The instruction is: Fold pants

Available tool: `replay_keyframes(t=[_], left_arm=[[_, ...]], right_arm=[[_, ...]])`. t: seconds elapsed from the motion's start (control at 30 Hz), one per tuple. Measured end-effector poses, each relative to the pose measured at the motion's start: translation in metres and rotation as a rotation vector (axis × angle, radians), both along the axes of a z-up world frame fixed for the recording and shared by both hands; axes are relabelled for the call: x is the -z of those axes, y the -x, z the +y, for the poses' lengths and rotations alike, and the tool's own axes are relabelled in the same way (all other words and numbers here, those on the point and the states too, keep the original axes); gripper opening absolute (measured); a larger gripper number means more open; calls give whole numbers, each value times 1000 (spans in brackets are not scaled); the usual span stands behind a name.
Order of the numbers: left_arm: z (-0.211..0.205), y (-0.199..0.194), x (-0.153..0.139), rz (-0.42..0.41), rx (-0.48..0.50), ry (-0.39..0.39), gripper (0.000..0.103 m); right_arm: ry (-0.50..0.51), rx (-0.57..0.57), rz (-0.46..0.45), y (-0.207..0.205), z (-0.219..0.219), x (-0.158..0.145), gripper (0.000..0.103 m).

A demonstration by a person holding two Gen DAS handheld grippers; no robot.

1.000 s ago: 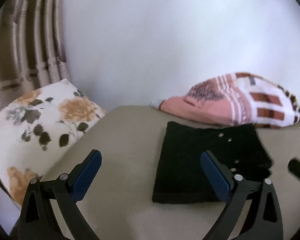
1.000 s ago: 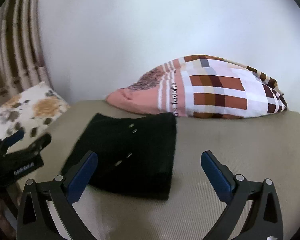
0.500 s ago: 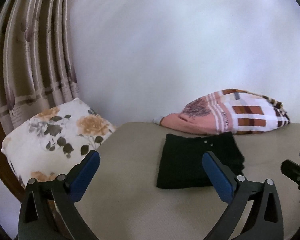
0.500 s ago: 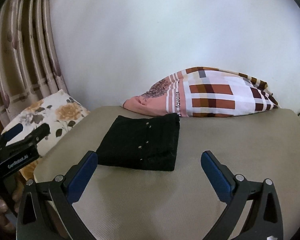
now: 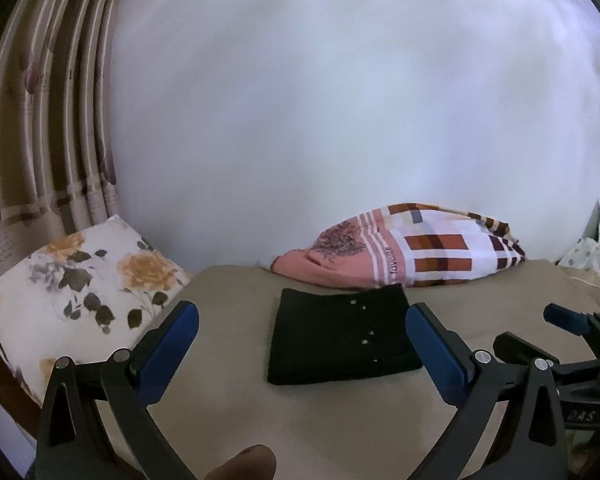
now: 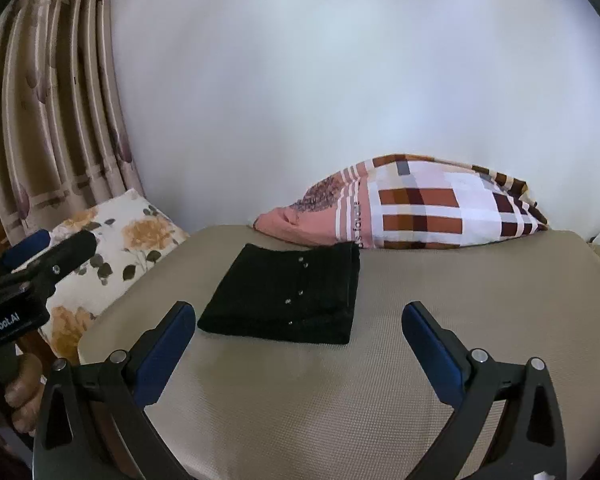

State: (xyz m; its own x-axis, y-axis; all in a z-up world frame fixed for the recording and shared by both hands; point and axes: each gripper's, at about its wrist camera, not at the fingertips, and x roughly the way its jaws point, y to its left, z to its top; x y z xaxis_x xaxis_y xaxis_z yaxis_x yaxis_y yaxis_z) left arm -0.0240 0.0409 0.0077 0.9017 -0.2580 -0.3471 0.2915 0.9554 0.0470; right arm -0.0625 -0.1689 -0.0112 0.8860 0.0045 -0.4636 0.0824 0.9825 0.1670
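The black pants lie folded into a flat rectangle on the beige bed, with small silver studs on top. In the right wrist view the same folded pants sit left of centre. My left gripper is open, held back from the pants and touching nothing. Equally open and empty, my right gripper hovers over bare bed in front of the pants. Each gripper shows at the edge of the other's view, the right gripper on the right and the left gripper on the left.
A pink and plaid pillow lies just behind the pants against the white wall. A floral pillow rests at the bed's left edge, with striped curtains behind it. A person's hand holds the left gripper's handle.
Both grippers have drawn back and away from the folded pants, which now look smaller and farther off. The pants have not moved.
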Motion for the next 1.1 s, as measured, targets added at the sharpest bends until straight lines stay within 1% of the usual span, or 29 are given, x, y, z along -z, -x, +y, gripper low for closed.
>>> replay_keyframes(t=[0.1,0.23,0.47,1.1], left_arm=[[3,-3,-1,30,-5,18,103],[7,-7,1,57,-18,33,103],[8,-7,4,53,-33,18,103],[13,-16,13,94,-46,35,103]], right_arm=[[17,10,-16,6,3,-6,103],[24,2,-15,6,7,-9,103],[38,-19,-4,8,17,-9,103],[23,-28,27,6,20,-2,103]])
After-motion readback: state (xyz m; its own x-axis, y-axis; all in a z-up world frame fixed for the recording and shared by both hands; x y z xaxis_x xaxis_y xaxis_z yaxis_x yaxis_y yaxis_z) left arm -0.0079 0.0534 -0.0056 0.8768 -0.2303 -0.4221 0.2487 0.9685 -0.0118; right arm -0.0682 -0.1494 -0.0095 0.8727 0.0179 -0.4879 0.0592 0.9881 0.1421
